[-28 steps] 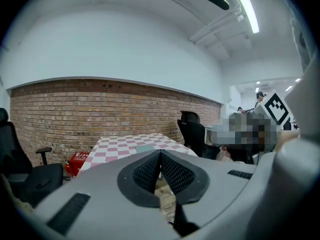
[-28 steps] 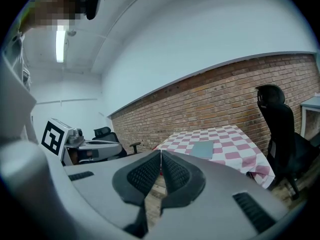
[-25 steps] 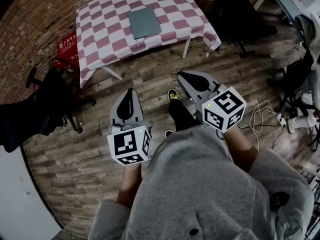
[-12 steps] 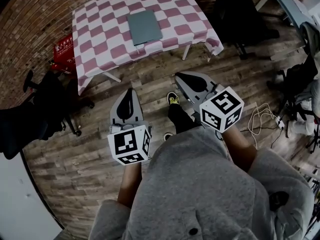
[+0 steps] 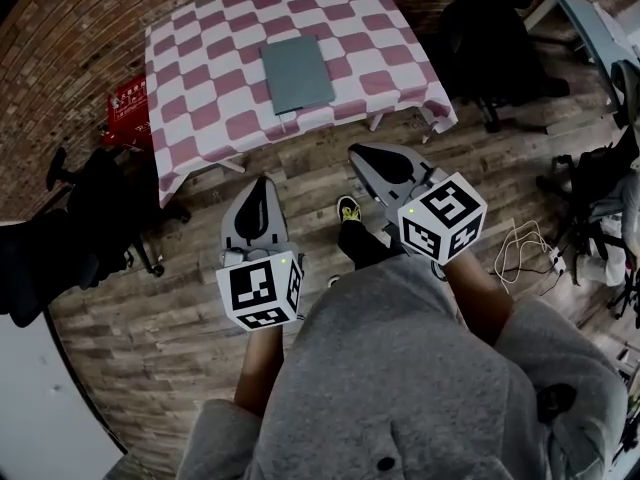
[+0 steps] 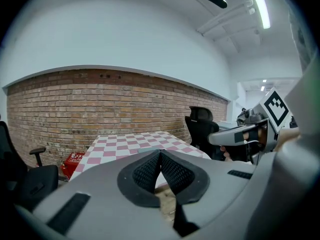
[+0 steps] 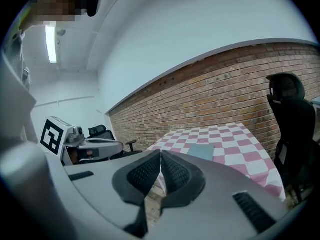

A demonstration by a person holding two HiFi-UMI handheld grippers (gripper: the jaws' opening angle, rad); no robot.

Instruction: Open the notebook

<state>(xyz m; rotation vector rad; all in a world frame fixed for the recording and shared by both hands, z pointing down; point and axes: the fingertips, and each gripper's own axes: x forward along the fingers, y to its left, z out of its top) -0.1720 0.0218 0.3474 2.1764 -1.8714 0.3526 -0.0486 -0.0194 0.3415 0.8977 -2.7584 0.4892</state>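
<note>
A grey-green notebook (image 5: 297,72) lies closed on the pink-and-white checked table (image 5: 205,78); in the right gripper view the notebook (image 7: 201,151) shows as a flat grey slab on the cloth. My left gripper (image 5: 252,190) hangs over the wooden floor, well short of the table, its jaws shut on nothing. My right gripper (image 5: 365,155) is beside it, a little nearer the table's front edge, also shut and empty. In the left gripper view the left gripper (image 6: 160,153) points at the table (image 6: 131,143). The right gripper (image 7: 160,153) does the same.
A red box (image 5: 128,111) stands on the floor left of the table. Black office chairs stand at the left (image 5: 85,218) and behind the table's right corner (image 5: 490,38). Cables (image 5: 525,243) lie on the floor at the right. A brick wall (image 6: 90,109) runs behind the table.
Both grippers and I have moved toward the table: table and notebook sit lower and larger in the head view. Both jaws stay shut.
</note>
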